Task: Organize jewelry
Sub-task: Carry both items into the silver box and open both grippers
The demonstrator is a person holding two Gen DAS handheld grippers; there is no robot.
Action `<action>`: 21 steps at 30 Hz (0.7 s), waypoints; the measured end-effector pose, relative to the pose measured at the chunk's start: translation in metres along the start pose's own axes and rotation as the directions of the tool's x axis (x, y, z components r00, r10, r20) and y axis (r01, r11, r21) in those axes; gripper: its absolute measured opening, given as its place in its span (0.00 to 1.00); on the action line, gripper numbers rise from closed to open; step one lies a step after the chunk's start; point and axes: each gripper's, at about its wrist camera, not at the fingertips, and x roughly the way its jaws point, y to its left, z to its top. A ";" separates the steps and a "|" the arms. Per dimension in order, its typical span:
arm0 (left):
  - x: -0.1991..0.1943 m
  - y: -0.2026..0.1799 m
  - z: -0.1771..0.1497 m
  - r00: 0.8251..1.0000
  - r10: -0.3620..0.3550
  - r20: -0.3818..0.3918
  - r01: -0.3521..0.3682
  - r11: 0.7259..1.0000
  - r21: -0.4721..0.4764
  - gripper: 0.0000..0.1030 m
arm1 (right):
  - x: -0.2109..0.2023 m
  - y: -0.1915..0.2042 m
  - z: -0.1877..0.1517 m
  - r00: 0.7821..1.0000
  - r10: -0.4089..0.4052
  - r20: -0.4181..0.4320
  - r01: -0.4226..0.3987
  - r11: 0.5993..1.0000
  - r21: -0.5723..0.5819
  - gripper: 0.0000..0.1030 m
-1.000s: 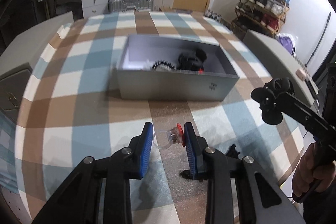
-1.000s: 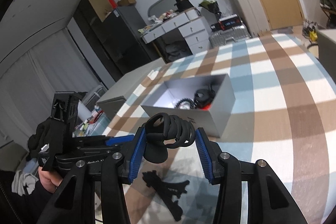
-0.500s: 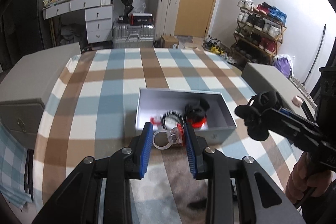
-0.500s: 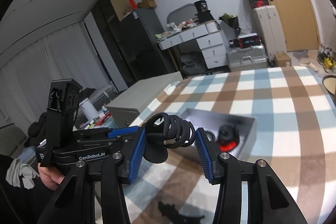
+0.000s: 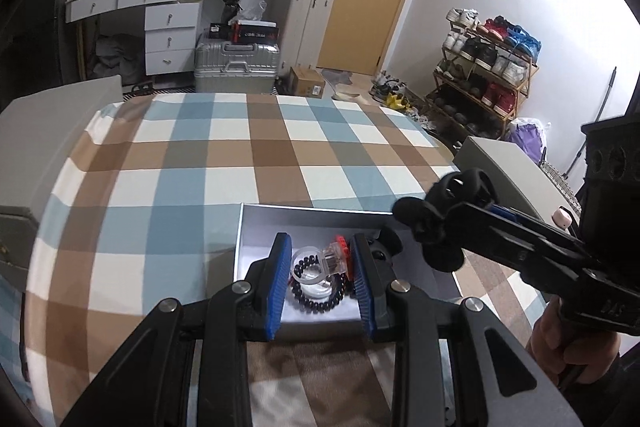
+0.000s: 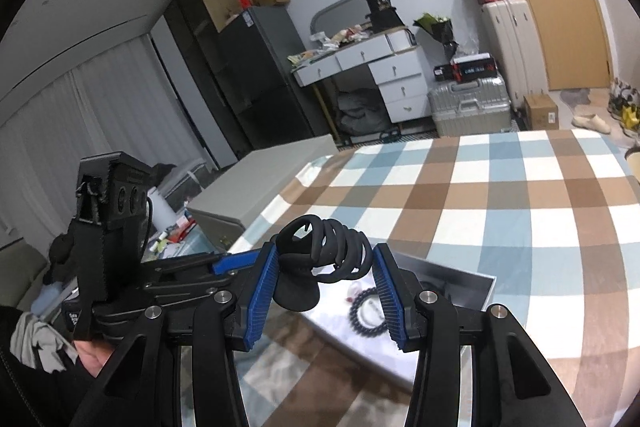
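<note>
Above the grey box (image 5: pixel 256 227), the left hand-held gripper (image 5: pixel 320 267) pinches a clear ring (image 5: pixel 316 265); the right hand-held gripper (image 6: pixel 326 267) clamps a black coil (image 6: pixel 332 251).

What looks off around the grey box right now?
Nothing stands out. The left claw holds a clear ring above the open grey box, where a black bead bracelet lies. The right claw grips a black coiled piece.
</note>
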 end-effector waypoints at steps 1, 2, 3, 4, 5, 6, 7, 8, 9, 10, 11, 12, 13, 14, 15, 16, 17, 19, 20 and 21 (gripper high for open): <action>0.004 0.000 0.001 1.000 -0.004 -0.002 0.004 1.000 0.002 0.24 | 0.004 -0.002 0.001 1.000 0.002 -0.006 -0.002 1.000 0.002 0.45; 0.006 0.001 0.001 1.000 -0.004 -0.004 0.005 1.000 0.004 0.24 | 0.009 -0.004 0.002 1.000 0.002 -0.013 -0.002 1.000 0.001 0.45; 0.009 0.001 0.001 1.000 -0.007 -0.010 0.007 1.000 0.006 0.24 | 0.013 -0.005 0.003 1.000 -0.001 -0.020 0.001 1.000 -0.001 0.45; 0.010 0.001 0.001 1.000 -0.010 -0.011 0.010 1.000 0.006 0.24 | 0.018 -0.007 0.004 1.000 -0.003 -0.031 0.003 1.000 -0.001 0.45; 0.013 0.002 0.001 1.000 -0.014 -0.015 0.014 1.000 0.006 0.24 | 0.023 -0.009 0.004 0.999 -0.004 -0.041 0.004 1.000 0.000 0.45; 0.015 0.003 0.002 1.000 -0.020 -0.021 0.020 1.000 0.006 0.24 | 0.028 -0.011 0.005 0.999 -0.006 -0.048 0.006 1.000 0.002 0.45; 0.017 0.003 0.001 0.999 -0.024 -0.023 0.024 1.000 0.006 0.24 | 0.032 -0.012 0.004 0.998 -0.008 -0.057 0.008 1.000 0.003 0.45; 0.017 0.003 0.002 0.999 -0.024 -0.023 0.024 1.000 0.006 0.24 | 0.036 -0.014 0.004 0.998 -0.009 -0.066 0.010 1.000 0.004 0.45; 0.018 0.004 0.002 0.999 -0.024 -0.025 0.024 1.000 0.008 0.24 | 0.041 -0.017 0.004 0.997 -0.012 -0.074 0.012 1.000 0.006 0.45; 0.019 0.004 0.002 0.999 -0.024 -0.026 0.024 1.000 0.009 0.24 | 0.043 -0.018 0.004 0.997 -0.010 -0.078 0.011 1.000 0.008 0.45; 0.020 0.005 0.002 1.000 -0.018 -0.026 0.018 1.000 0.008 0.24 | 0.046 -0.020 0.003 0.996 -0.007 -0.083 0.008 1.000 0.009 0.45; 0.021 0.007 0.002 1.000 -0.010 -0.027 0.010 1.000 0.004 0.24 | 0.048 -0.021 0.003 0.996 -0.005 -0.088 0.006 1.000 0.010 0.45; 0.023 0.008 0.002 0.999 -0.014 -0.030 0.014 1.000 -0.001 0.24 | 0.050 -0.022 0.002 0.996 -0.006 -0.092 0.007 1.000 0.010 0.45; 0.024 0.009 0.002 0.999 -0.024 -0.035 0.023 1.000 -0.007 0.24 | 0.052 -0.023 0.001 0.995 -0.007 -0.098 0.008 1.000 0.010 0.45; 0.025 0.009 0.001 0.999 -0.022 -0.038 0.022 1.000 -0.008 0.24 | 0.055 -0.025 0.000 0.995 -0.010 -0.103 0.012 1.000 0.012 0.45; 0.027 0.009 0.002 0.999 -0.020 -0.041 0.020 1.000 -0.006 0.24 | 0.056 -0.026 -0.001 0.994 -0.013 -0.107 0.015 1.000 0.015 0.45; 0.028 0.008 0.001 0.999 -0.017 -0.045 0.017 1.000 -0.004 0.24 | 0.058 -0.027 -0.001 0.994 -0.014 -0.113 0.016 1.000 0.016 0.45; 0.031 0.010 0.001 0.999 -0.018 -0.051 0.017 1.000 -0.009 0.24 | 0.061 -0.029 -0.002 0.992 -0.019 -0.125 0.022 1.000 0.021 0.45; 0.032 0.010 0.001 0.998 -0.018 -0.056 0.018 1.000 -0.012 0.24 | 0.062 -0.030 -0.002 0.991 -0.021 -0.134 0.025 0.999 0.024 0.45; 0.032 0.010 0.001 0.998 -0.019 -0.059 0.018 1.000 -0.015 0.24 | 0.063 -0.030 -0.003 0.990 -0.021 -0.137 0.025 0.999 0.026 0.45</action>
